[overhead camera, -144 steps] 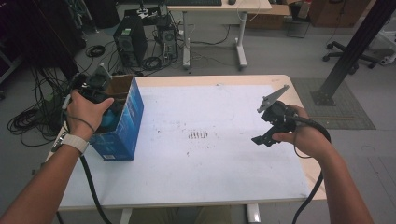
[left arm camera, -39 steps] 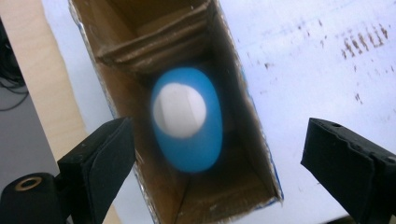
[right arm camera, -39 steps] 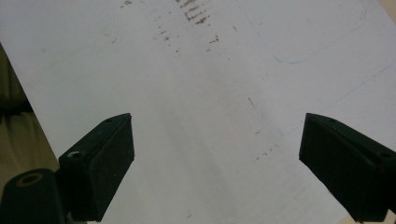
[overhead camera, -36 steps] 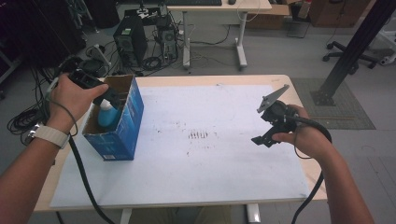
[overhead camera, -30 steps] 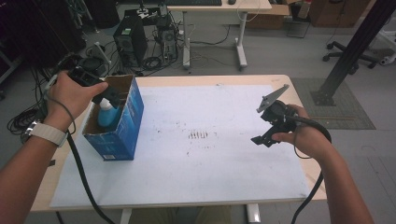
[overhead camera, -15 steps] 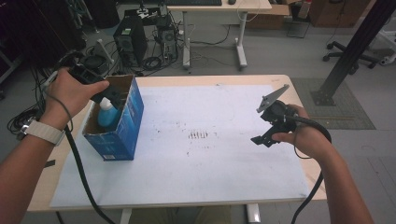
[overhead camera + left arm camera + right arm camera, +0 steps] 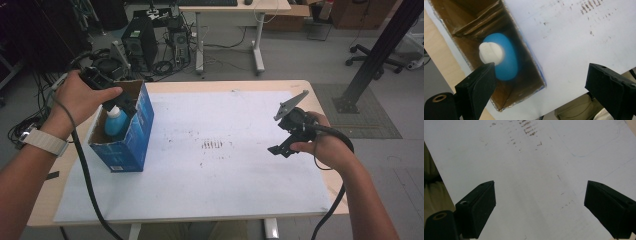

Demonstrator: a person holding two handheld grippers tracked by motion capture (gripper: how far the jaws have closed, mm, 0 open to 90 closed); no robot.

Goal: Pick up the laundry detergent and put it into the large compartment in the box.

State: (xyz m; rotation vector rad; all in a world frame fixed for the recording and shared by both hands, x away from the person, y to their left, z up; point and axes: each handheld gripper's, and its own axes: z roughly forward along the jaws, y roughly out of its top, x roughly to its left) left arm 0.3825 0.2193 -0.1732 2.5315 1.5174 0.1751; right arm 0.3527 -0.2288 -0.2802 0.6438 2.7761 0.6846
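Observation:
A blue bottle with a white cap (image 7: 116, 121) stands inside an open blue cardboard box (image 7: 131, 145) at the table's left. My left gripper (image 7: 124, 102) hovers just above the box's far end, open, with nothing between its jaws. In the left gripper view the bottle (image 7: 505, 58) lies below in the brown inside of the box (image 7: 471, 17), close to the left jaw, and the left gripper (image 7: 541, 85) gapes wide. My right gripper (image 7: 284, 136) is held above the table's right side. It too is open and empty (image 7: 540, 205), over the bare white sheet (image 7: 531, 165).
A white sheet (image 7: 225, 170) with a dark smudge (image 7: 213, 145) covers most of the wooden table (image 7: 47, 202). Behind the table stand computer towers (image 7: 137, 42), floor cables, another desk (image 7: 240, 10) and a black post (image 7: 372, 60).
My left hand has risen from down on the box and drawn back to the far left, uncovering the bottle that stands inside. The right hand has stayed still.

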